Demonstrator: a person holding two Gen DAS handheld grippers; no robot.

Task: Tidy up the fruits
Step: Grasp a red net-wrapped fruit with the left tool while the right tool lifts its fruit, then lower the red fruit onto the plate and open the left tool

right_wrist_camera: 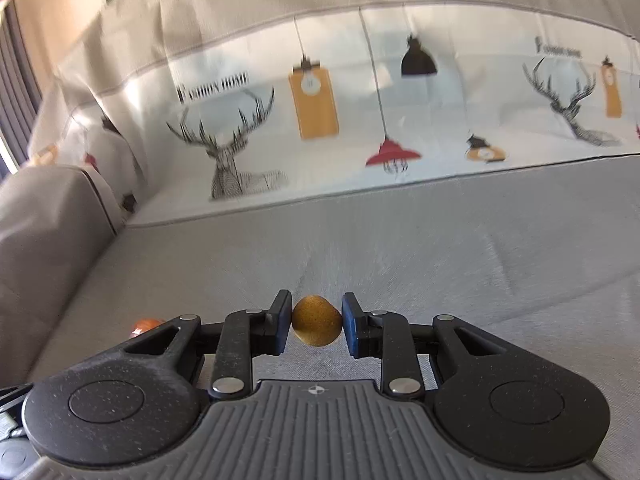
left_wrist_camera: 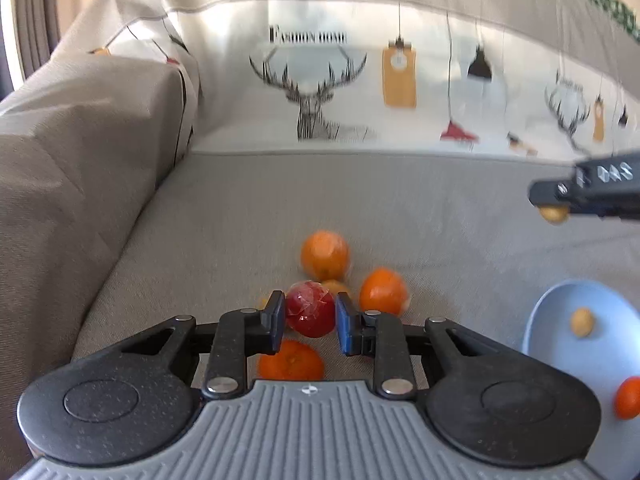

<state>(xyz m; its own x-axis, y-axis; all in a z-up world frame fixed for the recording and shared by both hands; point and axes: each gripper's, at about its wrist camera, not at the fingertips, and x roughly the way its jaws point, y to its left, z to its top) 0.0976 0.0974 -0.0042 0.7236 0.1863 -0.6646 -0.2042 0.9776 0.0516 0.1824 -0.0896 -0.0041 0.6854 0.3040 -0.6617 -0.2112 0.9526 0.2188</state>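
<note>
While the left gripper (left_wrist_camera: 310,320) hangs low over a sofa seat (left_wrist_camera: 240,220) of grey woven cloth, its 2 blue-padded fingers (left_wrist_camera: 347,330) sit on either side of a round, glossy red fruit (left_wrist_camera: 311,314), whose skin shows pale scuffs. The pads stand at the fruit's flanks, narrowly set, but I cannot tell whether they press it. The red fruit lies in a loose cluster with oranges: 1 behind it (left_wrist_camera: 325,255), 1 to its right (left_wrist_camera: 383,291), 1 flatter one just in front under the fingers (left_wrist_camera: 291,360), and a sliver of another orange thing peeking out behind the red fruit. All are smooth and nearly spherical, so no long axis shows.

At the right edge a shallow, pale blue plate (left_wrist_camera: 560,308) of matte finish holds 1 small tan fruit (left_wrist_camera: 582,322) and 1 orange (left_wrist_camera: 629,398) at its near rim.

The right gripper (right_wrist_camera: 317,322) is held above the bare seat, its jaws closed narrowly on 1 small golden-brown fruit (right_wrist_camera: 317,321) with a dull, finely speckled skin. That fruit is slightly egg-shaped, its long axis running across between the pads.

The sofa back carries a printed cover (right_wrist_camera: 360,120) with line-drawn stags and hanging lamps.
</note>
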